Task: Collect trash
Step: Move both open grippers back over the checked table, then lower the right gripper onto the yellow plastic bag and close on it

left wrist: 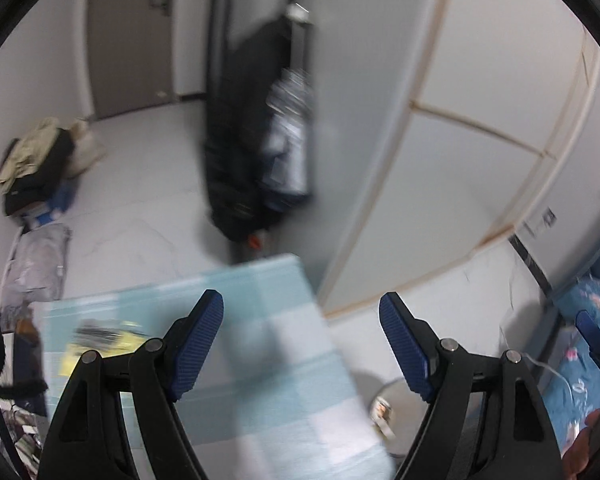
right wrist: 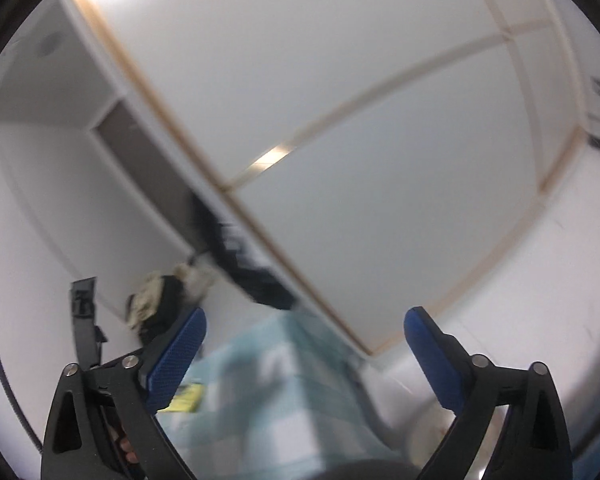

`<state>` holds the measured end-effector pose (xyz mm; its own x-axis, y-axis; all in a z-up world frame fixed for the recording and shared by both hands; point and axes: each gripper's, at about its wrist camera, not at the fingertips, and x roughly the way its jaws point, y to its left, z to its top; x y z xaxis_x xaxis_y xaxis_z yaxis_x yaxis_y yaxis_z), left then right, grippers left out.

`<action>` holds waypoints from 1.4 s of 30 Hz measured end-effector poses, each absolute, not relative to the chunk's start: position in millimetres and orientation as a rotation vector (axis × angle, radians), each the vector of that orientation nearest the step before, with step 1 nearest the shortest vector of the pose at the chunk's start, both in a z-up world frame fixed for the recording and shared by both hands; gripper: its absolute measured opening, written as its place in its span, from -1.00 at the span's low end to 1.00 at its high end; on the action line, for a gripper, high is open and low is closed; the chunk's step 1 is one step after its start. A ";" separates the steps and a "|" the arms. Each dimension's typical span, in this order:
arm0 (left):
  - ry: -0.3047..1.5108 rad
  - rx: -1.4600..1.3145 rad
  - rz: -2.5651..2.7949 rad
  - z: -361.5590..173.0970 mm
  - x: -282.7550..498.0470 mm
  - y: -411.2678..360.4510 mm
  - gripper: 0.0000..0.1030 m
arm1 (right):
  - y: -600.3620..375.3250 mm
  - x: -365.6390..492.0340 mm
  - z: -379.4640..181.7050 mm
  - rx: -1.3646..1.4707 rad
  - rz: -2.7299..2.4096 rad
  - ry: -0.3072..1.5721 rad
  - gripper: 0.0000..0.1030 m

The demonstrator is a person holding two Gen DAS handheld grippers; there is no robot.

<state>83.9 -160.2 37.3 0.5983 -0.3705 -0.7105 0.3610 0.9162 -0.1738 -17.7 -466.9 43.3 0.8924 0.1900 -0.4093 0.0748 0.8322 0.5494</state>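
Both tongs stand spread with nothing between the pads: the left gripper [left wrist: 301, 312] and the right gripper [right wrist: 305, 326] hang over a pale blue checked table [left wrist: 260, 360], where a yellow wrapper [left wrist: 100, 340] lies left of the left tongs. Only the left view shows the clothes pile [left wrist: 40, 164] and dark hanging bags [left wrist: 252, 140] ahead on the white floor [left wrist: 148, 200]. The right view shows mainly white wardrobe doors [right wrist: 340, 100], blurred.
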 end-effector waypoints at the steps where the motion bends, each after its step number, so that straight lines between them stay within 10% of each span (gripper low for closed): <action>1: 0.816 -0.024 -0.400 42.9 85.8 -149.6 0.51 | -448.3 -9.8 50.3 0.565 0.123 0.455 0.96; 31: 0.865 -0.376 0.029 -22.2 149.1 109.9 0.51 | -113.2 194.6 -93.2 -0.060 0.740 0.935 0.94; 42: 0.866 -0.461 0.080 -29.4 150.9 145.6 0.51 | -24.6 173.8 -133.4 -0.434 0.730 0.832 0.75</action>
